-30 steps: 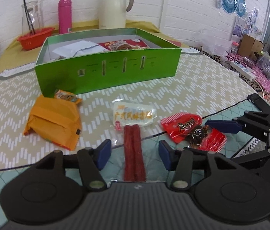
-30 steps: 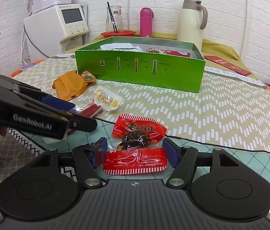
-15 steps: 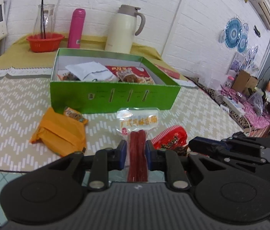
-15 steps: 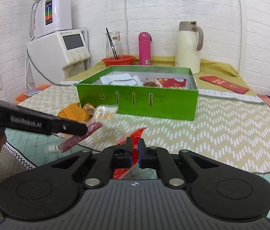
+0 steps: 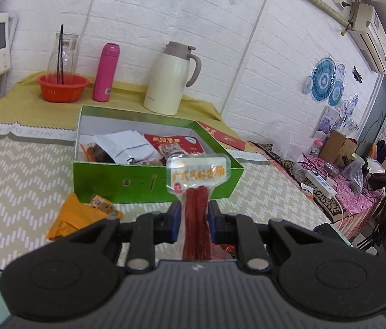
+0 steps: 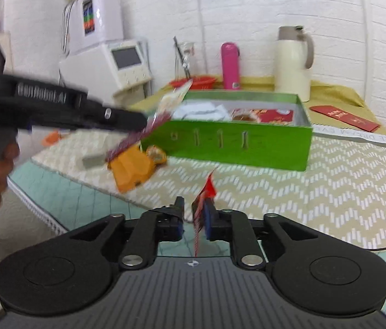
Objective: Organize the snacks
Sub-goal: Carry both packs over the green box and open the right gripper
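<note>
The left hand-held gripper (image 5: 192, 217) is pinching a glossy clear pouch of two ridged red sausage sticks (image 5: 197, 213). The right hand-held gripper (image 6: 194, 217) is opening its jaws, with a crinkly red wrapper (image 6: 203, 200) lying against one pad. Behind is standing a rectangular green cardboard box (image 5: 140, 183).

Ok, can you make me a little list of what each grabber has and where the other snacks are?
left gripper: shut on sausage pack, lifted off the table
right gripper: jaws opening, red snack packet between them
green box: open, packets inside
orange packet: on the tablecloth beside the box
behind box: pink bottle, cream jug
</note>
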